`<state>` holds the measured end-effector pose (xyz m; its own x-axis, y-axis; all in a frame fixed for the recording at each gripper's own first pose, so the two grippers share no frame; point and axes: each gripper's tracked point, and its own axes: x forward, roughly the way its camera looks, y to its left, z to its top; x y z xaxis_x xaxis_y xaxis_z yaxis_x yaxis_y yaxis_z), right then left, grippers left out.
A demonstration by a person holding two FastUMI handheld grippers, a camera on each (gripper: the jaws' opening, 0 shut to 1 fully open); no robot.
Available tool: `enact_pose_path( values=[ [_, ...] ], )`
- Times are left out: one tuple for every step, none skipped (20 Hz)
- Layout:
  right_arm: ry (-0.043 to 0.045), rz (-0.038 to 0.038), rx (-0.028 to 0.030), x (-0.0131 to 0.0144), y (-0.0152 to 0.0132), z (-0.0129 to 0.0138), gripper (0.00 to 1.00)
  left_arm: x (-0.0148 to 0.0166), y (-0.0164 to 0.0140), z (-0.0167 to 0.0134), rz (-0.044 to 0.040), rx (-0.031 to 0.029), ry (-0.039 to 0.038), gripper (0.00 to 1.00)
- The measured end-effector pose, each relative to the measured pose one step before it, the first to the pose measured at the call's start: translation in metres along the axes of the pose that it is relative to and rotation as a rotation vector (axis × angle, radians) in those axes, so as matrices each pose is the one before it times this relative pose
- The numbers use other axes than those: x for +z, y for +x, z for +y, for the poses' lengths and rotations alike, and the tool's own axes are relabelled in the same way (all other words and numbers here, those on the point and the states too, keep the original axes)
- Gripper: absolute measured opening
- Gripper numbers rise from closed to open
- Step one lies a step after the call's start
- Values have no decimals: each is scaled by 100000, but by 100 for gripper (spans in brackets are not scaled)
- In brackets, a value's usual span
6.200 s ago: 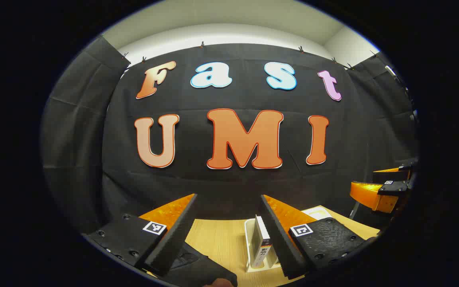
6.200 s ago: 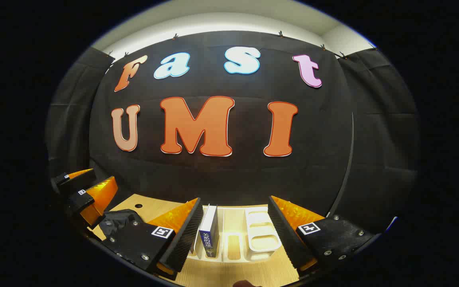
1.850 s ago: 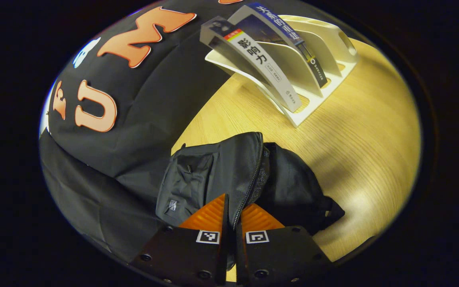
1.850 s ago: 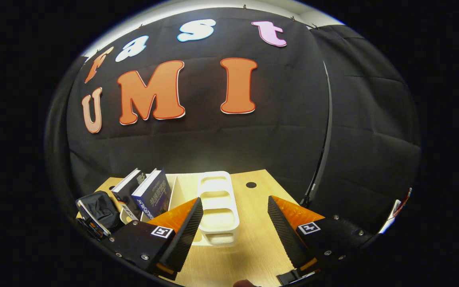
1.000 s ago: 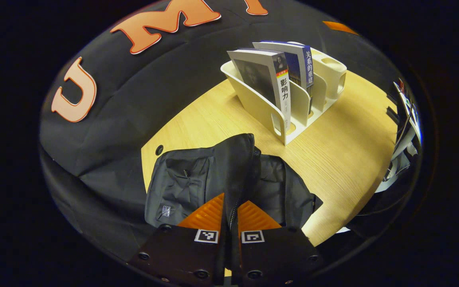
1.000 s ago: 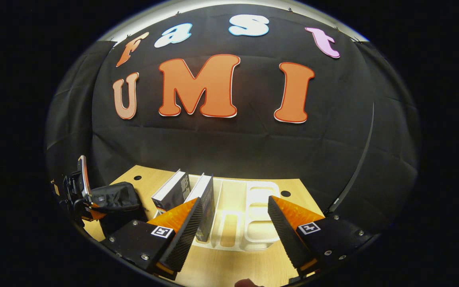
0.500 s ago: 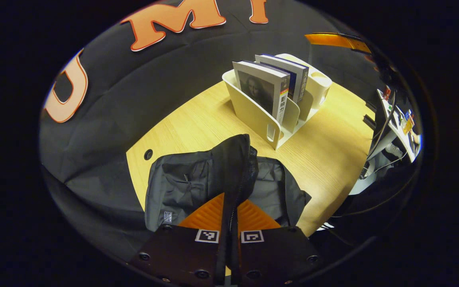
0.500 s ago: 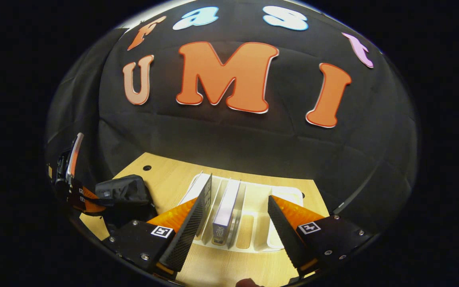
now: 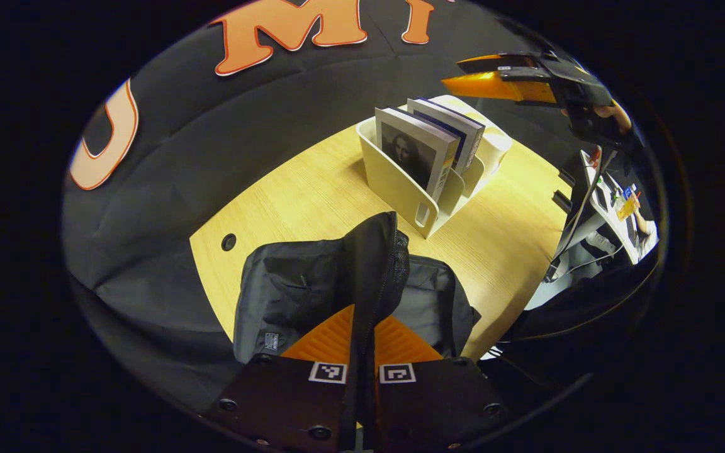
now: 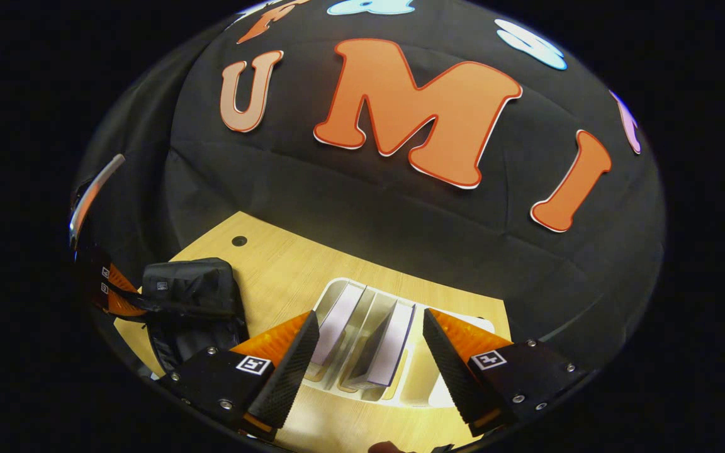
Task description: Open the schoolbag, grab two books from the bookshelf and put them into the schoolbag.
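The left gripper view is taken from above the desk (image 9: 312,182), looking down along the left gripper (image 9: 362,327), whose two fingers are pressed together on a raised fold of the black schoolbag (image 9: 312,283) that carries the zipper. The fold is pinched between both fingers and stands up as a ridge, while the rest of the bag lies slumped on the desk near its front edge. A round cable hole (image 9: 229,241) is seen in the desk just left of the bag, close to the desk's left edge. Farther back, toward the desk's rear, a white bookshelf (image 9: 400,189) with upright dividers is set, apart from the bag. Two books are stood in it side by side: a book with a portrait cover (image 9: 414,154) in the nearest slot and a book with a dark blue cover (image 9: 457,132) in the slot behind it. The right gripper (image 9: 494,82) is seen above the bookshelf, held by a hand (image 9: 608,116).

In the right gripper view, the right gripper (image 10: 369,352) is held with its fingers spread wide apart and nothing between them, directly above the bookshelf (image 10: 362,352). The two books' top edges are seen below the gap. The schoolbag (image 10: 189,289) is seen at the desk's left side, with the left gripper (image 10: 117,296) clamped on it.
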<state>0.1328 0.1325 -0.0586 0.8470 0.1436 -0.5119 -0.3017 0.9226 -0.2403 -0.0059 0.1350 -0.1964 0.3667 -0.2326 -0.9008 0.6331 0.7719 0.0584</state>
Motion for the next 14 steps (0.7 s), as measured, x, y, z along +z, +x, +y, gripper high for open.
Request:
enact_pose_path(
  values=[
    [1246,2737,1524,1,566,441,99,192,-59,330,-43,-236,133,5],
    [1442,3322,1935,-258,376,439,100,-5,-3,231,377,-213,-23,5],
    [1467,3118,2298,-87,633,524,100,16,48,131,112,109,580,5],
    [1908,3390,1989,-106,719,296,100,-53,-34,77,215,-435,764,5],
    [1628,2493,2944,62,448,445,100,41,45,-102,435,-1167,1250,5],
    [731,2258,398,245,610,130,100,-59,-80,256,733,-134,1258,5],
    [-656,2177,-206,122,541,-227,100,210,-40,445,630,286,810,5],
    [-497,1987,-1120,72,437,-146,100,172,27,294,561,-55,1137,5],
    [-406,2270,70,14,471,143,100,125,-42,354,709,530,563,5],
    [697,2432,-54,-38,644,99,100,46,35,299,325,202,1089,5],
    [1306,2613,1112,-34,711,168,100,107,55,210,412,14,198,5],
    [1319,2722,169,-220,522,-122,100,76,-83,134,184,-144,475,5],
    [712,3137,-581,-348,830,-219,100,24,61,142,369,390,-67,5],
    [-191,3549,45,-483,693,-28,99,135,-67,123,63,417,257,5]
  ],
)
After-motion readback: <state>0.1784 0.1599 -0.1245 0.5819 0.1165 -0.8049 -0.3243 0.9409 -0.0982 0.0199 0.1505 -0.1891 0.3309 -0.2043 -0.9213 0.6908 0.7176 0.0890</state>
